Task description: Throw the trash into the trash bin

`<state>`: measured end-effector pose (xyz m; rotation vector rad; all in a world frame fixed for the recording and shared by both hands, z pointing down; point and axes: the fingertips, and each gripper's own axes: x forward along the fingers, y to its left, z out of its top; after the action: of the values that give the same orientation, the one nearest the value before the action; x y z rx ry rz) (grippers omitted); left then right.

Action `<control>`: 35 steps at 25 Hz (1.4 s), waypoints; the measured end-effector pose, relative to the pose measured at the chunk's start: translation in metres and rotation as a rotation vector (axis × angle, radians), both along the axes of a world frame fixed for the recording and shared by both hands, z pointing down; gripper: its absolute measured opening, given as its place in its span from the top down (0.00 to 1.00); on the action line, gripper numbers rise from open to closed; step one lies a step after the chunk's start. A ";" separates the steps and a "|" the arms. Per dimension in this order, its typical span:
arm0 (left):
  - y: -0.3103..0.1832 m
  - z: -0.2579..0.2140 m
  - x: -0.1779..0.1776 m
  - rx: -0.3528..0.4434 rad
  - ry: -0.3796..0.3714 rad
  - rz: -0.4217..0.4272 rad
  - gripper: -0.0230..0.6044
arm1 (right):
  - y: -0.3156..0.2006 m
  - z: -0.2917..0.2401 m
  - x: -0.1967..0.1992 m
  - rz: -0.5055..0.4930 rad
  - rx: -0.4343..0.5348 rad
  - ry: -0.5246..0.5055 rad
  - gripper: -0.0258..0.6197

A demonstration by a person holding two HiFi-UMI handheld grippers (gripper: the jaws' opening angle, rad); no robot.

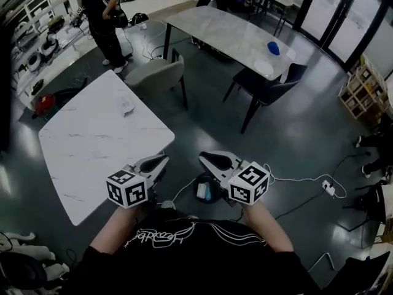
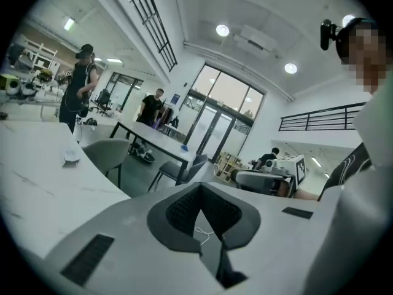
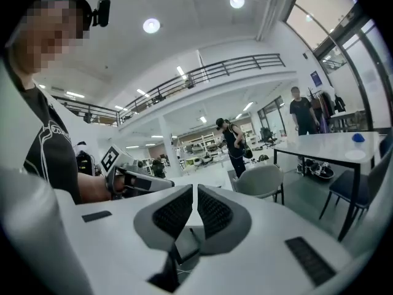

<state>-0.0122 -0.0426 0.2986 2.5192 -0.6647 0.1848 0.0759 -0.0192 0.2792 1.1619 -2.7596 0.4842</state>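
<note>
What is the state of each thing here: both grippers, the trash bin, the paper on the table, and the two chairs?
Left gripper: shut, nothing between its jaws.
Right gripper: shut, empty.
Trash bin: on the floor, no lid, white and blue things inside.
Crumpled paper: lying on the white marble table.
Grey chair: upright, unoccupied.
Dark chair: upright, unoccupied.

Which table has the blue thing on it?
The far table with the dark chairs, near the glass doors. The blue thing sits near its right end; the white table close by has no blue.
</note>
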 end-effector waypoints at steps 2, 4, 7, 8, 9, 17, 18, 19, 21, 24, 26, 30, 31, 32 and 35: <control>0.007 -0.019 -0.004 0.034 0.017 -0.004 0.96 | -0.003 -0.018 -0.011 -0.029 0.024 -0.015 0.89; 0.008 -0.036 -0.009 0.067 0.035 -0.012 0.96 | -0.009 -0.035 -0.022 -0.059 0.050 -0.020 0.89; 0.005 -0.050 -0.025 0.087 0.051 -0.041 0.96 | -0.022 -0.050 -0.040 -0.097 0.069 -0.020 0.89; 0.003 -0.051 -0.031 0.089 0.051 -0.053 0.96 | -0.026 -0.052 -0.046 -0.106 0.071 -0.020 0.89; 0.000 -0.052 -0.039 0.090 0.051 -0.067 0.96 | -0.031 -0.053 -0.053 -0.115 0.071 -0.019 0.89; -0.042 -0.046 -0.102 0.067 0.051 -0.185 0.96 | -0.076 -0.039 -0.114 -0.201 0.040 0.015 0.89; -0.048 -0.044 -0.109 0.061 0.052 -0.194 0.96 | -0.083 -0.037 -0.121 -0.211 0.035 0.019 0.88; -0.055 -0.042 -0.115 0.055 0.053 -0.202 0.96 | -0.089 -0.035 -0.128 -0.219 0.031 0.023 0.89; -0.068 -0.038 -0.127 0.046 0.051 -0.218 0.96 | -0.104 -0.030 -0.141 -0.233 0.022 0.036 0.88; -0.091 -0.033 -0.150 0.033 0.048 -0.244 0.96 | -0.130 -0.022 -0.161 -0.246 0.004 0.054 0.88; -0.107 -0.029 -0.167 0.021 0.047 -0.259 0.96 | -0.148 -0.016 -0.175 -0.249 -0.012 0.053 0.88; -0.140 -0.017 -0.199 -0.001 0.035 -0.283 0.96 | -0.185 -0.001 -0.199 -0.238 -0.045 0.041 0.88; -0.148 -0.014 -0.207 -0.007 0.034 -0.289 0.96 | -0.194 0.005 -0.205 -0.233 -0.054 0.046 0.88; -0.156 -0.010 -0.214 -0.014 0.034 -0.295 0.96 | -0.203 0.011 -0.211 -0.228 -0.062 0.056 0.88; -0.179 -0.001 -0.235 -0.035 0.033 -0.304 0.96 | -0.226 0.025 -0.228 -0.223 -0.079 0.086 0.88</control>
<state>-0.2468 -0.2214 0.2979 2.3461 -1.0093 0.0448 -0.1525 -0.2457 0.3040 0.8248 -2.7243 0.4994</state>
